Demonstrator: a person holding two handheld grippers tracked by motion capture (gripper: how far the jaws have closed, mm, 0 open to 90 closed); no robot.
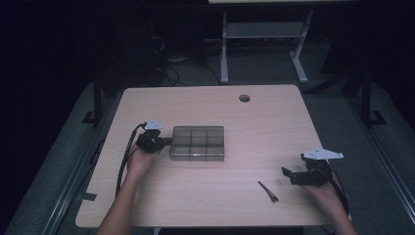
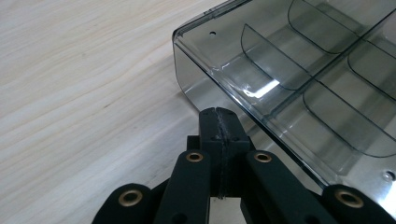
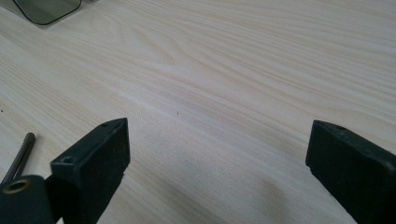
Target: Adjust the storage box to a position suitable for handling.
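One box (image 1: 197,143), one tweezers (image 1: 268,191), two hand-held grippers

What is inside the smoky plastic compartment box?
Through the clear lid of the compartment box curved dividers and bare compartment floors show, with nothing visible in them. The left gripper, shut against its edge, hides part of one end; far cells lie outside its view.

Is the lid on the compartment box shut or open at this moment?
Shut. The clear smoked lid lies flat over the compartment box, its dividers visible through it in the left gripper view; the left gripper, jaws together, sits at its edge.
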